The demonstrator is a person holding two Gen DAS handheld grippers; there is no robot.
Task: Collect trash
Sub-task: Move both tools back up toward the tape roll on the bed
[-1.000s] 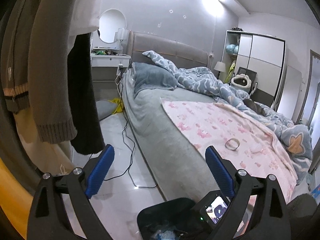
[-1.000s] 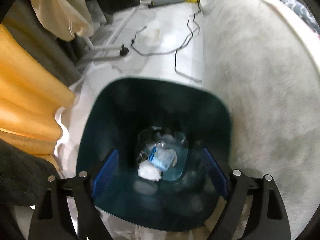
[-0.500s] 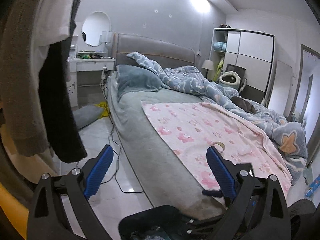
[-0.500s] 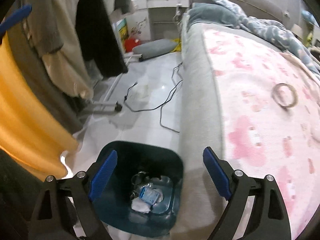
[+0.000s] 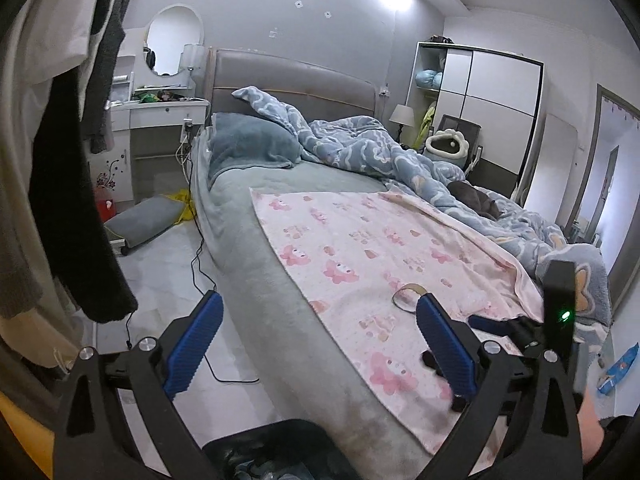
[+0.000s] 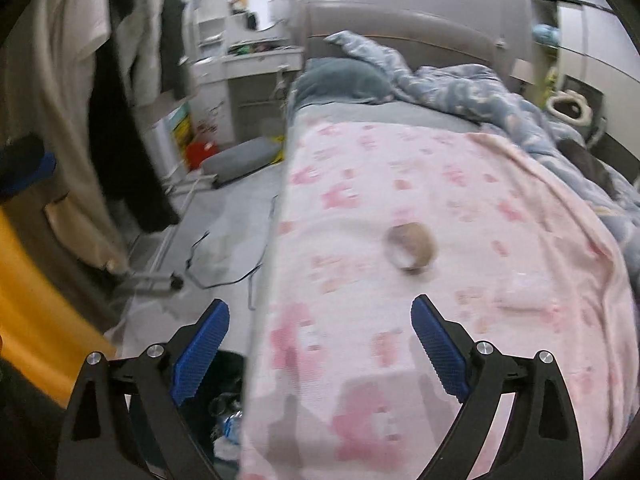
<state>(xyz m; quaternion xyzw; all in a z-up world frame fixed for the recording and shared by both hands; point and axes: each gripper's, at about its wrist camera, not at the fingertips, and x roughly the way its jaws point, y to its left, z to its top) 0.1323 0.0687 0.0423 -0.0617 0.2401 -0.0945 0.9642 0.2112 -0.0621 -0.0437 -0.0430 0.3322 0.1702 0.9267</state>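
A brown tape roll (image 6: 411, 249) lies on the pink blanket (image 6: 440, 200) on the bed; it also shows in the left wrist view (image 5: 408, 296). A pale crumpled scrap (image 6: 520, 298) lies on the blanket to its right. A dark trash bin (image 5: 280, 452) with trash in it stands on the floor by the bed's near corner; it shows in the right wrist view (image 6: 224, 404) too. My left gripper (image 5: 316, 344) is open and empty above the bin. My right gripper (image 6: 320, 348) is open and empty over the blanket's near edge, short of the tape roll.
Clothes (image 5: 60, 160) hang at the left. A cable (image 5: 200, 280) and a grey cushion (image 5: 140, 222) lie on the floor beside the bed. A blue duvet (image 5: 380, 148) is bunched at the far side. A wardrobe (image 5: 480, 112) stands at the back right.
My right gripper has lifted from over the bin and swung right over the bed toward the tape roll. The left gripper has risen slightly and turned right.
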